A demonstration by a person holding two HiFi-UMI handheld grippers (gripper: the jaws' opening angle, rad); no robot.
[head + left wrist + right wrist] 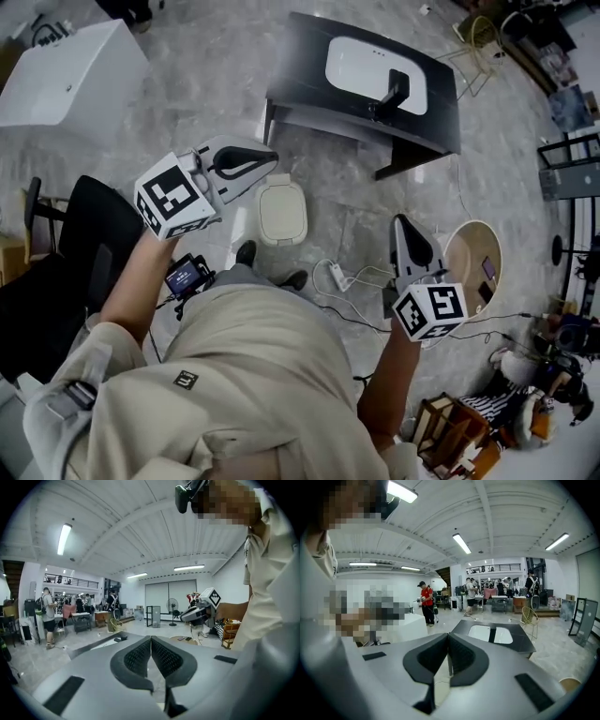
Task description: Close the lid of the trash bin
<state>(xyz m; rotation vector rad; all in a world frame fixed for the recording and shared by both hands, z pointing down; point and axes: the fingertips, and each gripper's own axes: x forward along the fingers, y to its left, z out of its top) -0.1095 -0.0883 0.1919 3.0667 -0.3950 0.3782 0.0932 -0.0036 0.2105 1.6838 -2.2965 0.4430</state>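
Observation:
In the head view the small cream trash bin (281, 212) stands on the grey floor just ahead of the person's shoes, seen from above with its lid lying flat on top. My left gripper (267, 157) is held up to the left of the bin, jaws shut with nothing between them. My right gripper (400, 221) is raised to the bin's right, also shut and empty. The left gripper view shows its jaws (151, 640) pressed together, with the right gripper (199, 611) across from it. The right gripper view shows its jaws (448, 638) closed too. The bin is absent from both gripper views.
A dark table (309, 56) with a white inset stands beyond the bin, also in the right gripper view (464, 629). A black chair (66, 272) is at the left, a white box (66, 75) far left, a round wooden stool (459, 258) and cables (337, 275) at the right. People stand far off.

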